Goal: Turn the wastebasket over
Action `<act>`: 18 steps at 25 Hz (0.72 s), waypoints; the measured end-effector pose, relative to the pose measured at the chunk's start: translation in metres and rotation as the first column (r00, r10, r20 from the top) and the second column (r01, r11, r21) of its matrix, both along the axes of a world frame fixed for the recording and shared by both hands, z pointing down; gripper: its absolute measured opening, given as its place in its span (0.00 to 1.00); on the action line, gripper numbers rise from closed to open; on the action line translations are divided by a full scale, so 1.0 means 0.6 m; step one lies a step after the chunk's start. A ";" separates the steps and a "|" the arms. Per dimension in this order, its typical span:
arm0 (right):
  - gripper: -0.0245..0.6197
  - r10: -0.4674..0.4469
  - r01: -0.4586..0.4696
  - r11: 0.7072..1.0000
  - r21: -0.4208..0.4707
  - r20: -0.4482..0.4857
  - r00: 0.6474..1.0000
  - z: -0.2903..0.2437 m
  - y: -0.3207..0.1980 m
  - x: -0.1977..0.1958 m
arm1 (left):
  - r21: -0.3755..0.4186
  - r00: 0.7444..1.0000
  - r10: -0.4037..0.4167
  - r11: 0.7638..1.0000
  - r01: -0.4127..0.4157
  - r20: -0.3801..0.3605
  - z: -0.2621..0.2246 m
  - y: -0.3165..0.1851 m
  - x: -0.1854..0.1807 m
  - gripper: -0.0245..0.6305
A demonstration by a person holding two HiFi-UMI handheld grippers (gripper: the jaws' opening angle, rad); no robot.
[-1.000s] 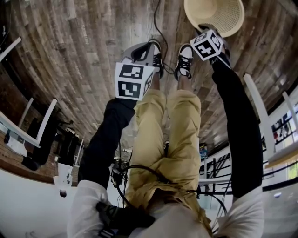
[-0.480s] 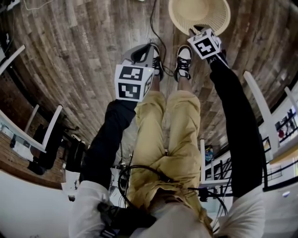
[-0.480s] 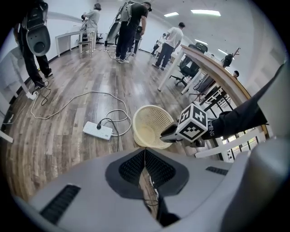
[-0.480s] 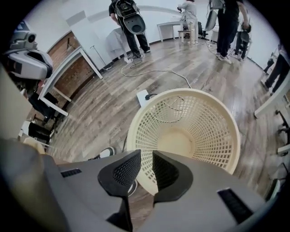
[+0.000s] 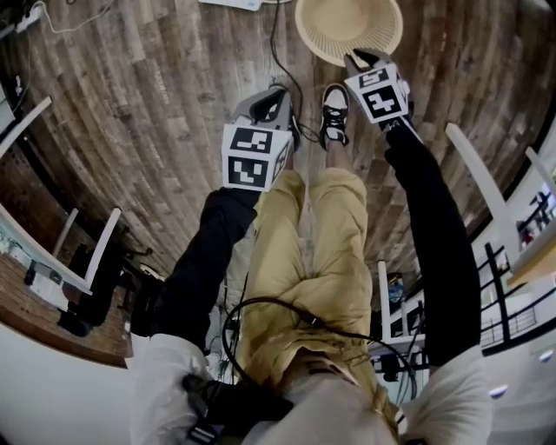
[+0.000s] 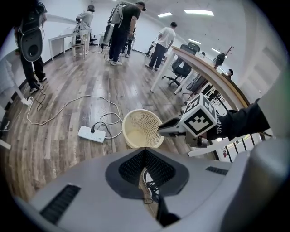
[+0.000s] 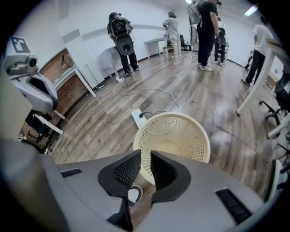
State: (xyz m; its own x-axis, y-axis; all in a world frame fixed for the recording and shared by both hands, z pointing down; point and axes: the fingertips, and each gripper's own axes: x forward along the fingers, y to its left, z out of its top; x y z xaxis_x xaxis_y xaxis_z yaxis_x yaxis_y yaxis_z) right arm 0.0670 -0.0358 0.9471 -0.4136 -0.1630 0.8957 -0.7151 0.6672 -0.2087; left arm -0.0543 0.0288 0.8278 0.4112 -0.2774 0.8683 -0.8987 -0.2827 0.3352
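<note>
Wastebasket (image 5: 346, 26) stands mouth-up at 12 o'clock as right gripper (image 7: 146, 156), jaws just opening with nothing between them, lifts away; left gripper (image 6: 145, 153) stays clenched, empty. Flip appears complete.

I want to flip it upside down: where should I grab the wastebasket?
Grip the wastebasket by its near rim, from above: it stands upright with its mouth open, so one jaw slips inside the thin mesh wall, one outside.

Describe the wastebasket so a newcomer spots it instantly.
Look at the wooden floor just ahead of the person's shoes. There stands a round cream wastebasket, open side up, next to a white power strip. Its lattice walls set it apart from everything nearby.
</note>
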 end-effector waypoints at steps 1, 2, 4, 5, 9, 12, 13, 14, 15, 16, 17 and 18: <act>0.16 0.026 -0.026 1.000 0.011 0.014 1.000 -0.027 -0.003 0.000 | 0.006 1.000 0.003 1.000 -0.003 -0.004 -0.014 -0.003 0.004 0.04; 0.15 0.049 -0.049 0.999 0.013 0.031 0.998 -0.055 -0.003 -0.002 | 0.011 1.000 0.006 1.000 -0.006 -0.006 -0.030 -0.004 0.008 0.04; 0.11 0.093 -0.094 0.996 0.006 0.072 0.993 -0.119 0.004 -0.004 | 0.017 1.000 0.014 1.000 -0.014 -0.012 -0.069 -0.006 0.019 0.04; 0.08 0.118 -0.120 0.993 0.009 0.093 0.989 -0.154 0.006 -0.002 | 0.024 1.000 0.019 1.000 -0.019 -0.016 -0.092 -0.008 0.025 0.04; 0.07 0.176 -0.190 0.979 0.074 0.167 0.970 -0.300 -0.024 -0.005 | 0.107 0.999 0.020 0.994 -0.016 -0.038 -0.191 -0.060 0.037 0.04; 0.07 0.185 -0.211 0.970 0.119 0.202 0.962 -0.410 -0.035 -0.006 | 0.159 0.998 0.006 0.987 0.003 -0.059 -0.278 -0.087 0.043 0.04; 0.07 0.192 -0.223 0.967 0.127 0.214 0.958 -0.445 -0.035 -0.003 | 0.173 0.998 0.008 0.985 0.003 -0.065 -0.307 -0.092 0.046 0.04; 0.07 0.202 -0.236 0.962 0.134 0.228 0.952 -0.482 -0.034 -0.001 | 0.187 0.997 0.013 0.982 0.001 -0.070 -0.337 -0.097 0.050 0.04; 0.07 0.212 -0.252 0.957 0.144 0.244 0.946 -0.520 -0.035 -0.001 | 0.202 0.997 0.017 0.979 -0.002 -0.071 -0.367 -0.101 0.052 0.04; 0.07 0.220 -0.267 0.950 0.160 0.263 0.939 -0.562 -0.037 -0.002 | 0.220 0.997 0.020 0.975 -0.005 -0.069 -0.398 -0.104 0.052 0.04; 0.07 0.223 -0.281 0.943 0.180 0.283 0.933 -0.606 -0.040 -0.005 | 0.241 0.998 0.022 0.971 -0.006 -0.065 -0.430 -0.107 0.051 0.04; 0.07 0.222 -0.291 0.934 0.205 0.304 0.926 -0.649 -0.045 -0.008 | 0.263 0.998 0.022 0.965 -0.005 -0.065 -0.463 -0.110 0.049 0.04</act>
